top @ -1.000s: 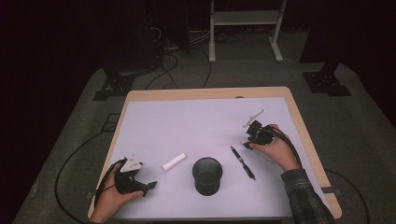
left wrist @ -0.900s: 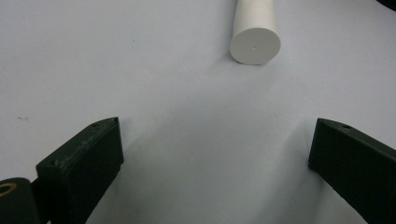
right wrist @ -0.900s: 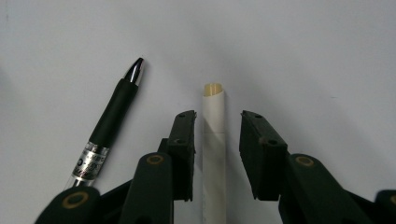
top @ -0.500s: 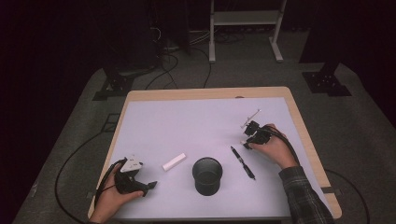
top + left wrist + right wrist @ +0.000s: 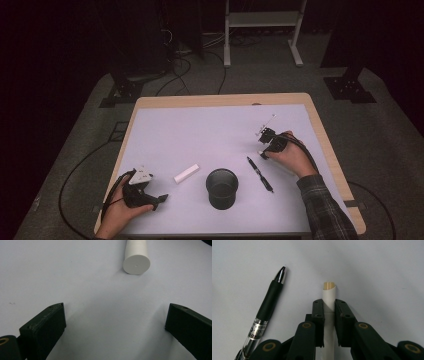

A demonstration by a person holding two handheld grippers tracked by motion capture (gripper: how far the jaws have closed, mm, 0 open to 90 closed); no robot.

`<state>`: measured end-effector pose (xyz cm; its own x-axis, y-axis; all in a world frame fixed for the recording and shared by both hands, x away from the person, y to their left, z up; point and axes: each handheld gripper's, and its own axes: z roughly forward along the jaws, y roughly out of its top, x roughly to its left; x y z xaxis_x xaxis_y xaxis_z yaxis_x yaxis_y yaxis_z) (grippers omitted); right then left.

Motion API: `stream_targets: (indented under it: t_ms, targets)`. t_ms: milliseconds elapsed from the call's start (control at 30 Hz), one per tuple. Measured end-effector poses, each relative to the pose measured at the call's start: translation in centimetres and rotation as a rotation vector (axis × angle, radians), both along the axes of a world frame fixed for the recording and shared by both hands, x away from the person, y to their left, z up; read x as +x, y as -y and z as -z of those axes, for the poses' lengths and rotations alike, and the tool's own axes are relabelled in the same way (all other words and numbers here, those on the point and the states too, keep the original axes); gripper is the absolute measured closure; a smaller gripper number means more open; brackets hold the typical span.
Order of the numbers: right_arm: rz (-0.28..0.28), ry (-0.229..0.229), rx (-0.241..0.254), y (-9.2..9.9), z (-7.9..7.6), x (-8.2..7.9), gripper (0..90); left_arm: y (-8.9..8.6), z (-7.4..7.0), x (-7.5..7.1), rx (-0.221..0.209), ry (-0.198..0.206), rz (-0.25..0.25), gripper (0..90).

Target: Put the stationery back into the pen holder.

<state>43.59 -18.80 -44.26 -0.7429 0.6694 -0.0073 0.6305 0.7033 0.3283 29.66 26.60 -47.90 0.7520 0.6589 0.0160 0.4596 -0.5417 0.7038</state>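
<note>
My right gripper [image 5: 329,303] is shut on a thin white stick [image 5: 329,291] with a tan tip; its jaws have just been closing, with the stick between them. A black pen [image 5: 265,312] lies just to the left of it on the white table top. In the high view the right gripper [image 5: 263,152] sits at the table's right, just above the black pen [image 5: 260,174]. My left gripper [image 5: 115,312] stands open and low over the table, and a white cylinder [image 5: 136,257] lies ahead of it, apart from the jaws. The left gripper [image 5: 159,200] shows at the front left.
A black cup [image 5: 221,187] stands upright near the front middle, between the white cylinder [image 5: 186,173] and the pen. The wooden table edge [image 5: 320,130] runs along the right. Cables and stand legs lie on the dark floor behind.
The right hand has shifted slightly and its gripper has tipped a little over the table. The left hand, cup, pen and cylinder have stayed put.
</note>
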Motion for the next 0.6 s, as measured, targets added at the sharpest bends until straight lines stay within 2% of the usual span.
stream_targets:
  t_ms: [367,600]
  targets:
    - [0.022,0.013,0.008,0.2,-0.2,-0.2,78.2,0.0,0.0,0.0,-0.001,-0.001,0.000,2.1]
    - [0.033,0.050,0.070,0.8,-1.6,-0.9,78.2,0.0,0.0,0.0,0.001,-0.002,0.001,2.1]
